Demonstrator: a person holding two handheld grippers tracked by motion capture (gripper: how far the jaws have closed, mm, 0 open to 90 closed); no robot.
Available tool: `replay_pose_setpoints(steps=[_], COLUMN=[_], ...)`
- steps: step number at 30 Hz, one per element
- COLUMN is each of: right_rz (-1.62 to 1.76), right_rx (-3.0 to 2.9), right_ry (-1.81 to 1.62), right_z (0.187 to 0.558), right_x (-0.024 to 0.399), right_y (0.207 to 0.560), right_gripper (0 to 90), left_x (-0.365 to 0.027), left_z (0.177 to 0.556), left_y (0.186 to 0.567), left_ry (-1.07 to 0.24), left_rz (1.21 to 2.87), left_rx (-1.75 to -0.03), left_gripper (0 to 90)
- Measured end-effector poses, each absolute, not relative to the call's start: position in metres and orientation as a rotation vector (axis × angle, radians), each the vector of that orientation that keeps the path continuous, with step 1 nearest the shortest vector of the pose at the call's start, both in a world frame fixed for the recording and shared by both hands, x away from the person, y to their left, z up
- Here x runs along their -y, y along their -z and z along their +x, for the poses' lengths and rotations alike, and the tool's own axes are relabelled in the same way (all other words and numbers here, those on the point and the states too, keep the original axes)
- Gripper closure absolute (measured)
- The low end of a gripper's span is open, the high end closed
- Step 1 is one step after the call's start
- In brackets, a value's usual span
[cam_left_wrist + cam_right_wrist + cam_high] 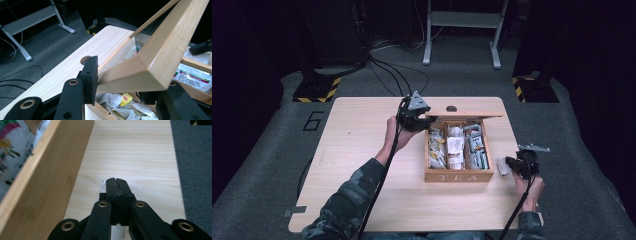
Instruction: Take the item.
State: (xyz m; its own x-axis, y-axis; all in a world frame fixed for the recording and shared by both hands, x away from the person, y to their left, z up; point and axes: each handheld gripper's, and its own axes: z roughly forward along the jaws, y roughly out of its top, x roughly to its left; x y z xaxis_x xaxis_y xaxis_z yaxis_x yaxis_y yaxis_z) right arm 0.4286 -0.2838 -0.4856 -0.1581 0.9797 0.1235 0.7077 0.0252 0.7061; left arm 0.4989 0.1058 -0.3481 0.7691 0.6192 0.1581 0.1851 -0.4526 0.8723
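Pale wooden table on grey carpet, open wooden tea box right of centre.

The front wall of the wooden tea box bears the word "TEA" in pale capital letters, readable in the high view. On the grey floor mat left of the bench, a large dark numeral "6" is marked. The sachets inside the box carry green and red print too small to read.
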Motion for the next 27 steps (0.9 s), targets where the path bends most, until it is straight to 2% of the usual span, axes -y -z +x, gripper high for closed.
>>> replay_pose_setpoints(steps=[4, 6, 16, 19, 24, 27], right_rz=[1.718, 1.716, 1.686, 1.653, 1.609, 1.589], right_rx=[-1.912, -1.911, -1.865, -1.85, -1.834, -1.828], right_ry=[-0.915, -0.915, -0.968, -0.988, -0.991, -1.001], right_z=[0.43, 0.43, 0.414, 0.406, 0.393, 0.385], right_x=[0.284, 0.283, 0.286, 0.287, 0.287, 0.288], right_y=[0.492, 0.492, 0.481, 0.478, 0.476, 0.476], right_gripper=[89.2, 85.9, 40.6, 29.7, 18.3, 15.4], left_x=[-0.106, -0.105, -0.105, -0.106, -0.105, -0.105], left_z=[0.499, 0.498, 0.498, 0.499, 0.498, 0.498], left_y=[0.348, 0.348, 0.348, 0.348, 0.348, 0.348], left_ry=[-0.571, -0.573, -0.57, -0.576, -0.572, -0.572], left_rz=[2.013, 2.011, 2.014, 2.015, 2.014, 2.015], left_rx=[-0.608, -0.609, -0.609, -0.607, -0.612, -0.611], left_gripper=[56.8, 56.7, 56.7, 56.7, 56.7, 56.7])
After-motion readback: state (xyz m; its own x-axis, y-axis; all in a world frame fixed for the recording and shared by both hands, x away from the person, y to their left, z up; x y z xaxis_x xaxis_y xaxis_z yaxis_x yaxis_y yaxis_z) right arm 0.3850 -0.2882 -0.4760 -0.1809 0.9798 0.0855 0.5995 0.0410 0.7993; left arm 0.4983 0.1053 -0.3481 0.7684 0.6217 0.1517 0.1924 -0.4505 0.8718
